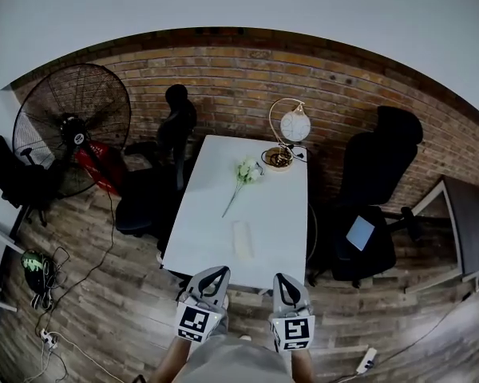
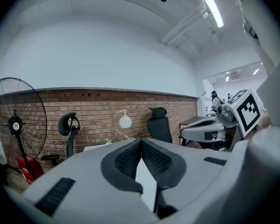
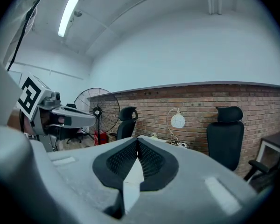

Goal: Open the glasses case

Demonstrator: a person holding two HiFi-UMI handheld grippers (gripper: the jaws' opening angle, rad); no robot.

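A pale, oblong glasses case lies shut near the front edge of the white table in the head view. My left gripper hangs just short of the table's front edge, left of the case, and its pads meet with nothing between them. My right gripper sits level with it to the right of the case, also shut and empty. In the left gripper view the left gripper shows tips pressed together. The right gripper view shows the same for the right gripper. The case is hidden in both gripper views.
A white flower lies mid-table and a gold lamp with a round shade stands at the far end. Black office chairs flank the table at the left and right. A floor fan stands at the far left, by the brick wall.
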